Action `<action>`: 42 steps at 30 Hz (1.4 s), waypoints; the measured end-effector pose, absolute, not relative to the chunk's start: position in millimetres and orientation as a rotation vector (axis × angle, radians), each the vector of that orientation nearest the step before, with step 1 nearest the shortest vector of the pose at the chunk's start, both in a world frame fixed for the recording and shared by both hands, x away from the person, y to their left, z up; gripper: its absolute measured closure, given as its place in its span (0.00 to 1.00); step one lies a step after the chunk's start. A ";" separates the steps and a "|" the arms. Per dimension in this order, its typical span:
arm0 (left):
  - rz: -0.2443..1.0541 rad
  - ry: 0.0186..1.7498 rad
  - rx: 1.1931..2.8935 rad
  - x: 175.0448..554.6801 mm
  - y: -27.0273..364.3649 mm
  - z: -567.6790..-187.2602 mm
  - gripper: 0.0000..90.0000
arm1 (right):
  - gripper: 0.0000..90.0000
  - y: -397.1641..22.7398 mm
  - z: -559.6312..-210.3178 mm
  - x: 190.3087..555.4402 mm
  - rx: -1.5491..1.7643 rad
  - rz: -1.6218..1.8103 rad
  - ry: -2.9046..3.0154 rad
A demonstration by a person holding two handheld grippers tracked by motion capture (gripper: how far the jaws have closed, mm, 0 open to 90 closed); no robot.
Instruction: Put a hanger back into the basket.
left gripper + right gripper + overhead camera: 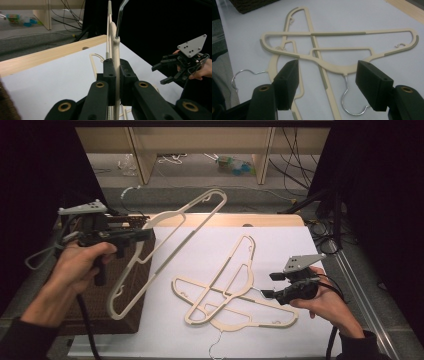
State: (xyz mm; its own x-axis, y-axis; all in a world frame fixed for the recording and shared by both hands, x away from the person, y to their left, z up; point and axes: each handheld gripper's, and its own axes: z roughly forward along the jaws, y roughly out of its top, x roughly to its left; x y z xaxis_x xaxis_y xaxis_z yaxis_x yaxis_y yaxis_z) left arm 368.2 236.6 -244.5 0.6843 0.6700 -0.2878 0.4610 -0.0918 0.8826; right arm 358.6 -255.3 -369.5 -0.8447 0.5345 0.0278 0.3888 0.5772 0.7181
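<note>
At left of the frame, your left tool [131, 236] pinches one hanger [167, 247] over the basket [131, 317]. Two hangers [227, 292] remain on the table [280, 245] before your spread right tool [270, 285].

In the left gripper view, we lose the lifted hanger [115, 50] at the top edge, where its metal hook [120, 17] is cut off, and its lower part hides behind the clamped pads [110, 75] of the left gripper [115, 82]. In the right gripper view, the crossed hangers [337, 55] run partly behind the right gripper [325, 85]'s black pads, and one runs off the bottom edge. In the high view, the wicker basket [100, 305] hides behind the left hand [80, 265] and forearm.
</note>
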 end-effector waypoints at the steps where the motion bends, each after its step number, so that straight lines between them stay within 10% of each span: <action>1: 0.234 0.927 1.730 367.5 244.2 -243.3 0.95 | 0.40 -255.4 -369.9 359.1 0.774 1.121 2.612; 20: 0.354 1.089 1.727 388.2 379.7 -271.6 0.95 | 0.40 -252.6 -372.8 360.6 0.779 1.118 2.630; 42: 0.292 1.170 1.779 405.5 424.7 -322.5 0.95 | 0.32 -253.5 -374.1 362.0 0.802 1.106 2.612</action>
State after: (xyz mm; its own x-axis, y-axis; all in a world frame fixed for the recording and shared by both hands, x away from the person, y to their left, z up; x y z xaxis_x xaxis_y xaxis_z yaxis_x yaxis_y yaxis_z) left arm 405.5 424.7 -322.5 0.5133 0.8106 -0.2819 0.5830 -0.0883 0.8076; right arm 362.0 -253.5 -374.1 -0.8345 0.5501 0.0316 0.4054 0.5742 0.7112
